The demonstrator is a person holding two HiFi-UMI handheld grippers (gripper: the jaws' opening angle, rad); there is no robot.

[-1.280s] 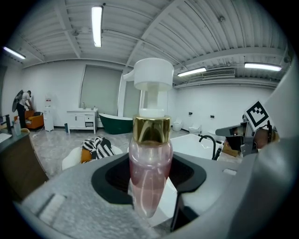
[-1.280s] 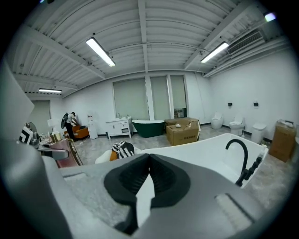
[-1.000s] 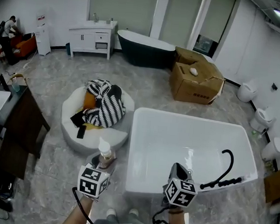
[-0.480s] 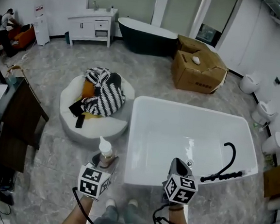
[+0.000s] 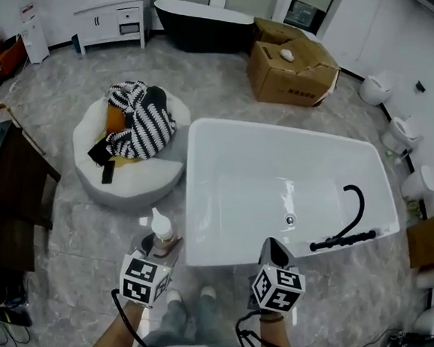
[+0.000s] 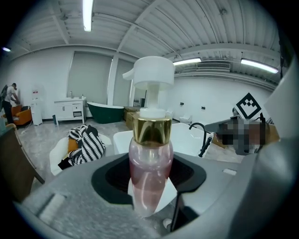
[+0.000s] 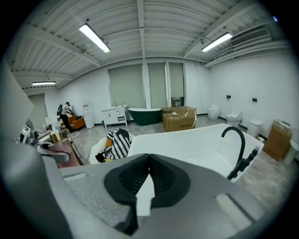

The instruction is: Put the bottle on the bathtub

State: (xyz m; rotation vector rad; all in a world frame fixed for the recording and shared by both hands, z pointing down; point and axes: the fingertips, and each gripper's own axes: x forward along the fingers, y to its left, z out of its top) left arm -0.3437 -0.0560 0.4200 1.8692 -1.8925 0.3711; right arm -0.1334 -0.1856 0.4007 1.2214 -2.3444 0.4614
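Left hand: the left gripper [image 5: 162,249] is holding the bottle [image 6: 150,158]; its fingers are clamping the pink body low down, and the pump head is standing upright above them.
Right hand: the right gripper [image 7: 148,163] is carrying nothing; its fingers are pressing together, tips touching.
Bottle location: it is sitting in my left grip over the floor, just beside the near left corner of the tub [image 5: 192,197], and is not yet on it.
Step in hand: I judge I am bringing the bottle toward the rim.
Risk, rim: the rim is looking narrow and glossy; a bottle set off-centre could tip into the basin or onto the floor.
Risk, release: opening the fingers before the base is lying flat would likely topple a tall bottle like this.
Risk, approach: coming in low could knock the bottle against the tub's outer wall.
Surroundings: a white pouf [image 5: 125,187] with striped cloth is lying to the left, a dark cabinet [image 5: 15,189] further left, a cardboard box [image 5: 290,73] behind, toilets [image 5: 420,183] to the right.
In the way: nothing is standing between bottle and rim; the black tap [image 5: 339,240] is well apart at the far end.
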